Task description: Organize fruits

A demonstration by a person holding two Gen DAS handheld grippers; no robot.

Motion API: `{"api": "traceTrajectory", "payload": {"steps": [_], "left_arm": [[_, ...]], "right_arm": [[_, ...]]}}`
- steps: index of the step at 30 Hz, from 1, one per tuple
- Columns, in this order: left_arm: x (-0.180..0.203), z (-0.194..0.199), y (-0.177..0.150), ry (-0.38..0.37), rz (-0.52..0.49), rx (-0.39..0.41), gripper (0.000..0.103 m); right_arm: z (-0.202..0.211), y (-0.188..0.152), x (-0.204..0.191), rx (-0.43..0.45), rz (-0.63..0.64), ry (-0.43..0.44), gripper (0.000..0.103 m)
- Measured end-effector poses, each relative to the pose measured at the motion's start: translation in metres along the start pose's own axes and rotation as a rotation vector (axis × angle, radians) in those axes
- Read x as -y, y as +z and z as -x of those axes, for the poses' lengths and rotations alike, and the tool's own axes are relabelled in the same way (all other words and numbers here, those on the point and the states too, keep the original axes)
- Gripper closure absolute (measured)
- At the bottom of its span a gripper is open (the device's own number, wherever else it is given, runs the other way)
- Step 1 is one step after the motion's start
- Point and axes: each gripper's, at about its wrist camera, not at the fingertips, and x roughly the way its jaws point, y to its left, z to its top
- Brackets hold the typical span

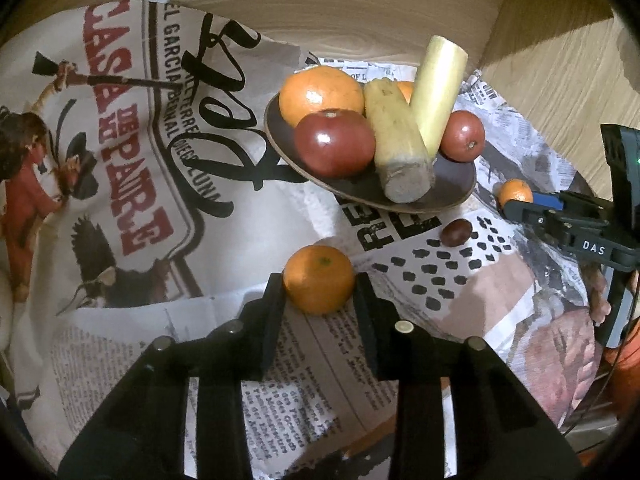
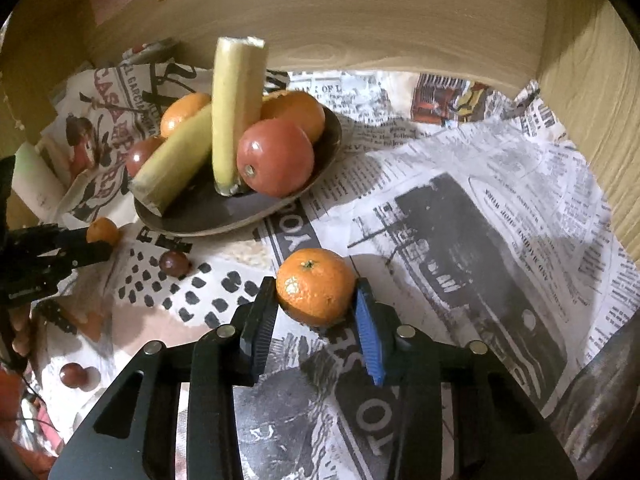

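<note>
A dark brown plate [image 1: 452,190] [image 2: 208,216] holds oranges, two red apples [image 1: 334,142] [image 2: 275,156] and two pale yellow cane pieces [image 1: 436,92] [image 2: 236,112]. My left gripper [image 1: 319,292] is shut on a mandarin [image 1: 319,278], held just above the newspaper in front of the plate; it shows at the left of the right wrist view [image 2: 102,232]. My right gripper [image 2: 316,300] is shut on a second mandarin [image 2: 316,286], right of the plate; it shows at the right of the left wrist view [image 1: 516,192].
Newspaper sheets [image 1: 120,160] [image 2: 480,200] cover the surface. A small dark round fruit [image 1: 456,232] [image 2: 174,263] lies loose in front of the plate, and another [image 2: 73,374] lies nearer. Wooden walls [image 1: 320,8] [image 2: 360,20] close off the back and right.
</note>
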Motion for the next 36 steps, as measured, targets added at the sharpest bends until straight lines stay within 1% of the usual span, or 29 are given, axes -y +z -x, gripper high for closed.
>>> {"api": "traceTrajectory", "payload": {"steps": [4, 10, 14, 17, 21, 27, 32, 34, 36], "left_arm": [[0.003, 0.013, 0.008, -0.002, -0.011, 0.037, 0.068], [0.014, 0.035, 0.035, -0.020, -0.039, 0.117, 0.068], [0.022, 0.042, 0.056, -0.027, -0.057, 0.156, 0.068], [0.026, 0.040, 0.068, -0.028, -0.073, 0.170, 0.068], [0.029, 0.032, 0.082, -0.031, -0.080, 0.165, 0.068], [0.031, 0.010, 0.097, -0.031, -0.098, 0.133, 0.068], [0.030, -0.007, 0.099, -0.033, -0.112, 0.100, 0.068], [0.029, -0.014, 0.099, -0.032, -0.113, 0.083, 0.068], [0.027, -0.015, 0.097, -0.038, -0.105, 0.093, 0.065]], "right_arm": [[0.014, 0.008, -0.011, 0.048, 0.023, 0.020, 0.068], [0.027, 0.025, -0.034, 0.102, 0.079, 0.060, 0.068], [0.025, 0.038, -0.048, 0.121, 0.107, 0.087, 0.068], [0.016, 0.044, -0.056, 0.114, 0.126, 0.106, 0.068], [0.001, 0.048, -0.062, 0.086, 0.142, 0.112, 0.068], [-0.024, 0.049, -0.065, 0.030, 0.149, 0.125, 0.068], [-0.041, 0.048, -0.065, -0.010, 0.146, 0.126, 0.068], [-0.046, 0.047, -0.063, -0.029, 0.143, 0.144, 0.068], [-0.049, 0.046, -0.062, -0.040, 0.144, 0.151, 0.067]]}}
